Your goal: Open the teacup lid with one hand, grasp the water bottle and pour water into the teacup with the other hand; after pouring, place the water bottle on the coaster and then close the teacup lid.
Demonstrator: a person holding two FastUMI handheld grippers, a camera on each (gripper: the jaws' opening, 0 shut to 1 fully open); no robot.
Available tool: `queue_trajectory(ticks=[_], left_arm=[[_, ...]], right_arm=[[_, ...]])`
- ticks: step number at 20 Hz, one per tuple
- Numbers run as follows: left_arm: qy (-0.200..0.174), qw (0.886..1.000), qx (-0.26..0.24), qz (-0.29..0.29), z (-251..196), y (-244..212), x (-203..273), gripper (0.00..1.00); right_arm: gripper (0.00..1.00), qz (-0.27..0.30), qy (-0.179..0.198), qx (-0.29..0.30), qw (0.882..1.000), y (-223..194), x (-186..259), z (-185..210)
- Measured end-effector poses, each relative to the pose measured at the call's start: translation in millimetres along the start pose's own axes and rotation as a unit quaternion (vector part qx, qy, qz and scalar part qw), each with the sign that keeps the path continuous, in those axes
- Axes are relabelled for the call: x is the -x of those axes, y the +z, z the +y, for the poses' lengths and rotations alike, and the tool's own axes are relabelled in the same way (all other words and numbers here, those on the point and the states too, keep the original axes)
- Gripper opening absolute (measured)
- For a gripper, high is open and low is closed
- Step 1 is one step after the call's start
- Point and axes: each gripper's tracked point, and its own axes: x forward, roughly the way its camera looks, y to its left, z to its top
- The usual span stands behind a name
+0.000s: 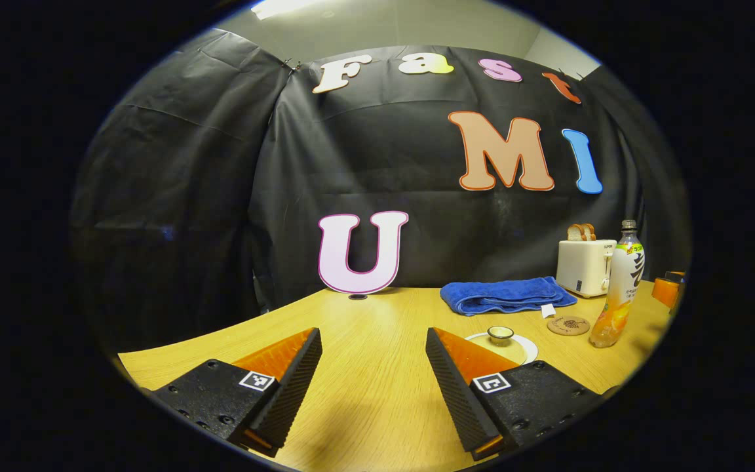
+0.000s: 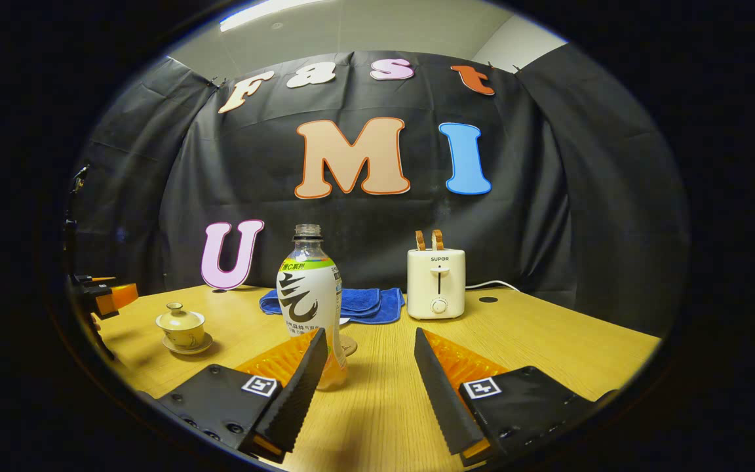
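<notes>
In the left gripper view, the lidded teacup [image 1: 501, 335] sits on its white saucer [image 1: 525, 350], just beyond my right-hand finger. My left gripper [image 1: 374, 334] is open over the bare table, empty. A round coaster [image 1: 568, 325] lies right of the cup, and beside it stands the uncapped water bottle [image 1: 619, 288]. In the right gripper view, the bottle [image 2: 310, 295] stands upright just ahead of my left-hand finger. My right gripper [image 2: 371, 334] is open and apart from it. The coaster [image 2: 349, 345] peeks out behind the bottle. The teacup [image 2: 181, 324], lid on, is at the left.
A blue towel [image 1: 505, 295] [image 2: 364, 303] lies at the back of the wooden table [image 1: 377, 393]. A white toaster [image 1: 584, 265] [image 2: 436, 282] holding bread stands beside it. The other gripper shows at the table's edge [image 1: 668, 290] [image 2: 107, 296].
</notes>
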Motion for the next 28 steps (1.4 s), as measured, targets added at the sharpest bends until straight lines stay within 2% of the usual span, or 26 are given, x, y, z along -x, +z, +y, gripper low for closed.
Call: queue_trajectory(ticks=[2,3,4,7,9,10,13,15,16,21,22,24,25,26,28], left_arm=[[-0.002,1.0,0.0,0.0,-1,0,0,0.93],[-0.003,1.0,0.0,0.0,-1,0,0,0.89],[-0.003,1.0,0.001,0.0,-1,0,0,0.93],[-0.006,1.0,0.001,0.0,-3,-1,0,0.93],[-0.009,1.0,0.001,0.0,-4,-2,0,0.93],[-0.012,1.0,0.001,0.0,-7,-1,-1,0.93],[-0.027,1.0,0.002,0.0,-12,-2,-1,0.93],[-0.045,0.999,0.002,-0.002,-18,-1,-1,0.93],[-0.054,0.999,0.001,-0.002,-22,0,0,0.93],[-0.112,0.994,0.004,-0.004,-46,-2,-2,0.93],[-0.126,0.992,0.003,-0.004,-52,-2,-4,0.93],[-0.157,0.988,0.003,-0.004,-67,-3,-6,0.93],[-0.167,0.986,0.003,-0.005,-73,-2,-9,0.93],[-0.176,0.984,0.004,-0.005,-77,-3,-11,0.93],[-0.194,0.981,0.005,-0.004,-86,-3,-15,0.93]], right_arm=[[0.94,0.0,0.0,0.0,1.0,-1,0,0],[0.93,0.0,0.0,0.0,1.0,-1,0,0],[0.93,0.0,0.0,0.0,1.0,0,0,0],[0.94,0.0,0.0,0.0,1.0,0,0,0],[0.8,0.0,0.0,0.0,1.0,0,0,0],[0.86,0.0,0.0,0.0,1.0,0,0,-1],[0.86,0.0,0.001,0.0,1.0,-1,0,0],[0.9,0.0,0.001,0.0,1.0,-1,0,0],[0.87,0.0,0.001,0.0,1.0,-1,0,0],[0.86,0.0,0.001,0.0,1.0,-1,-1,-1],[0.82,0.0,0.001,0.0,1.0,-1,-1,-1],[0.86,0.0,0.001,0.0,1.0,0,-1,-1],[0.8,0.0,0.001,0.0,1.0,0,-1,-1],[0.87,0.0,0.001,0.0,1.0,0,-1,-1],[0.93,0.0,0.001,0.0,1.0,0,-1,-1]])
